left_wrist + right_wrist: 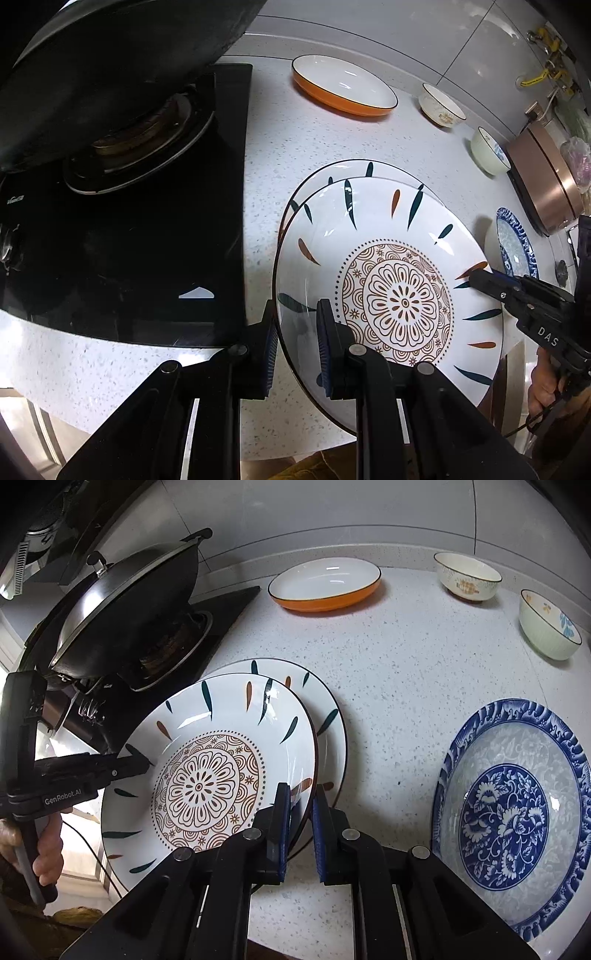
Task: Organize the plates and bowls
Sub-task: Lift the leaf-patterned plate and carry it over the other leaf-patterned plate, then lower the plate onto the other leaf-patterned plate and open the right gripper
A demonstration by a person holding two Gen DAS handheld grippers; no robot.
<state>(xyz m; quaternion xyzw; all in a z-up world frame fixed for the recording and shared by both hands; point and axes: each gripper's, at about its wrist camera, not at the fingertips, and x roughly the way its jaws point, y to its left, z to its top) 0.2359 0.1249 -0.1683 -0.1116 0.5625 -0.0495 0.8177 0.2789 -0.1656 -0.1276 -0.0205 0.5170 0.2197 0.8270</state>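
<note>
A white plate with a brown flower medallion and leaf strokes (399, 302) (207, 786) is held by both grippers at opposite rims. My left gripper (297, 315) is shut on its left rim and shows in the right wrist view (146, 762) too. My right gripper (301, 799) is shut on the right rim; its tip (476, 275) appears in the left wrist view. The plate tilts over a matching second plate (332, 173) (328, 716) lying on the speckled counter (399, 686), covering most of it.
A blue floral plate (513, 812) lies right of the stack. At the back stand an orange dish (325, 583) and two small bowls (467, 576) (550, 627). A black stove (147, 240) with a lidded wok (125, 609) is to the left. A copper-coloured pot (546, 177) sits far right.
</note>
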